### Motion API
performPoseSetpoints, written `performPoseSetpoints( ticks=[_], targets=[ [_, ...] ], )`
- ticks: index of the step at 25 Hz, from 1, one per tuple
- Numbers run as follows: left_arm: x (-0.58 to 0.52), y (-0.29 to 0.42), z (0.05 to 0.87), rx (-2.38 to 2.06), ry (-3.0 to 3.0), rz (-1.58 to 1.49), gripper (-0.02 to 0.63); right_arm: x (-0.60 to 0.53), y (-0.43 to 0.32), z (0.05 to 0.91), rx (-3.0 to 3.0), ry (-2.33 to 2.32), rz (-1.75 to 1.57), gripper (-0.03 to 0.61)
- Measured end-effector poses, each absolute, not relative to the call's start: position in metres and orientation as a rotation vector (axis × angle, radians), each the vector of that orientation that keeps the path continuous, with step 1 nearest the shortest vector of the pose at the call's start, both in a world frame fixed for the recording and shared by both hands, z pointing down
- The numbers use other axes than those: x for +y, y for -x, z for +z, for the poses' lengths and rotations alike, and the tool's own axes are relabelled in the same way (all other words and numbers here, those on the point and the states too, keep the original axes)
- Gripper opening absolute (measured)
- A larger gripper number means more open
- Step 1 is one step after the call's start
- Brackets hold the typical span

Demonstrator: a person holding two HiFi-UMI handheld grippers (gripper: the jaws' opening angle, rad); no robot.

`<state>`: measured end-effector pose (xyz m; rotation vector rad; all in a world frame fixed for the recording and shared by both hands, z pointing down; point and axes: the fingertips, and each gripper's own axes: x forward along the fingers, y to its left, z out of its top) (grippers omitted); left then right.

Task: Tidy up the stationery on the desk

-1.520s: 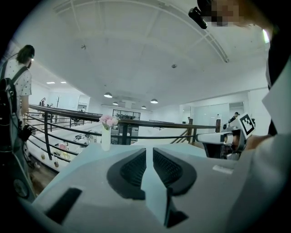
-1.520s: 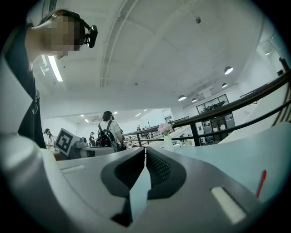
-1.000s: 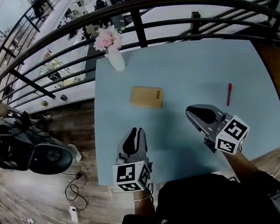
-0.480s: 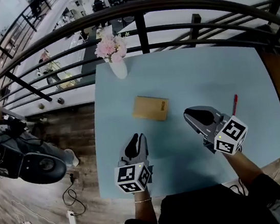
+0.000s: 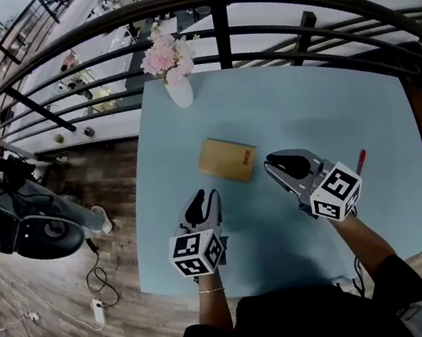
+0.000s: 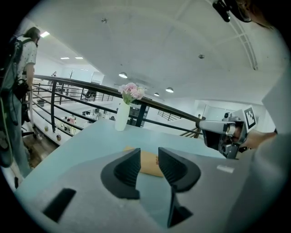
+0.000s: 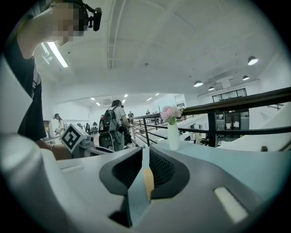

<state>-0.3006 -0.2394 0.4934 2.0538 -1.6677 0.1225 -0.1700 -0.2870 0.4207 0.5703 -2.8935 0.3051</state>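
Left gripper (image 5: 202,198) – jaws released. They have just been opening, with a clear gap and only bare tabletop between the two dark ribbed pads. It hovers low over the near part of the table, and its tips point toward the flat tan rectangular notebook (image 5: 228,160), which lies near them but apart. In the left gripper view the notebook shows through the gap, beyond the pads and not between them.

Right gripper (image 5: 271,165) – jaws parted by a narrow slit. They too have just been opening, and nothing is clamped. Its tips lie just beside the notebook's right-hand short edge. The right gripper view shows only a thin tan sliver of the cover through the slit, and no view settles whether the tips touch it.

The notebook lies closed and flat near the middle of the pale blue rectangular tabletop (image 5: 318,102), slightly askew to the table's edges, with dark print along its right end.

A slim red pen (image 5: 361,158) rests on the table on the far side of the right gripper from the notebook. Its lower end is hidden behind that gripper's marker cube.

A white vase of pink flowers (image 5: 180,90) stands upright at the far left corner of the table, well apart from the notebook.

A black metal railing (image 5: 219,22) runs behind the table's far edge. Wooden plank flooring (image 5: 101,327) lies to the left.
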Motion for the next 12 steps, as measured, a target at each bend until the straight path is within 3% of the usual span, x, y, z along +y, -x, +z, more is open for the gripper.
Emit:
performPoseSetpoints(
  ticks=[12],
  targets=[
    [-0.28, 0.314, 0.543, -1.65, -1.91, 0.15, 0.159, -0.349, 0.201, 0.477, -2.807, -0.507, 0.348, 0.067]
  ],
)
